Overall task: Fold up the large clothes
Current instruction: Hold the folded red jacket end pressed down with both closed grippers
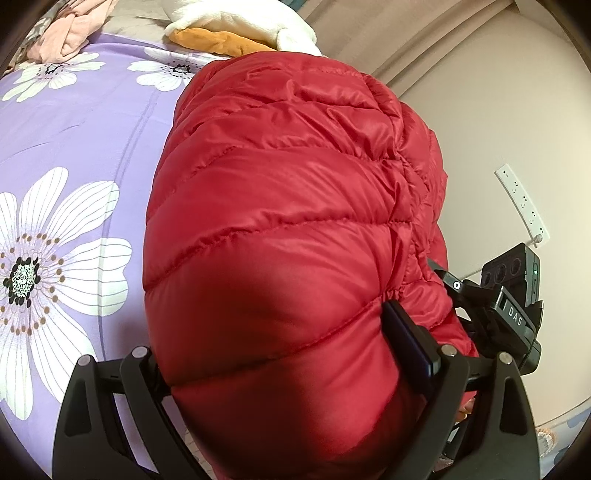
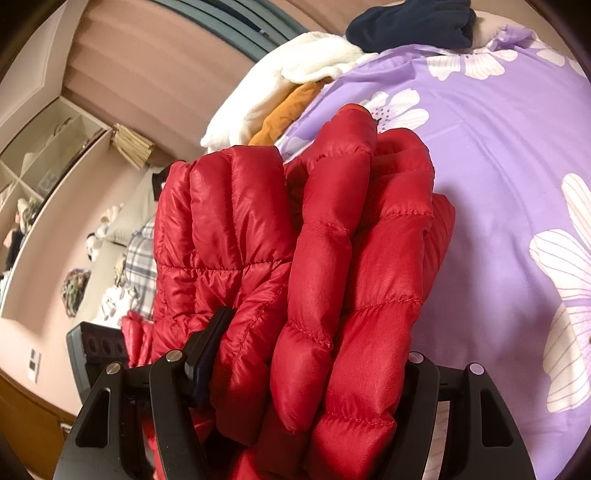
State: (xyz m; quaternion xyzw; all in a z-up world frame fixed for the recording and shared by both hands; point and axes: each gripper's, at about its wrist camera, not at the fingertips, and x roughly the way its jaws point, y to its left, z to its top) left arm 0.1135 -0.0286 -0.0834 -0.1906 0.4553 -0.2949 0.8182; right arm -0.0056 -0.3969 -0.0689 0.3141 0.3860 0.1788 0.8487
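Lilac bedding point(image 1: 92, 140) printed with big white flowers covers the bed, with cream and orange clothes point(image 1: 236, 29) piled at its far edge. Over it hangs a red quilted down jacket point(image 1: 280, 229), bunched thickly between the fingers of both grippers. Left gripper point(image 1: 291, 369) and right gripper point(image 2: 306, 362) each clamp a wide puffy wad. Its long axis runs away from both cameras, towards that pile.

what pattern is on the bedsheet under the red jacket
Lilac with large white flowers, seen best in the left wrist view: bedsheet, puffy red jacket.
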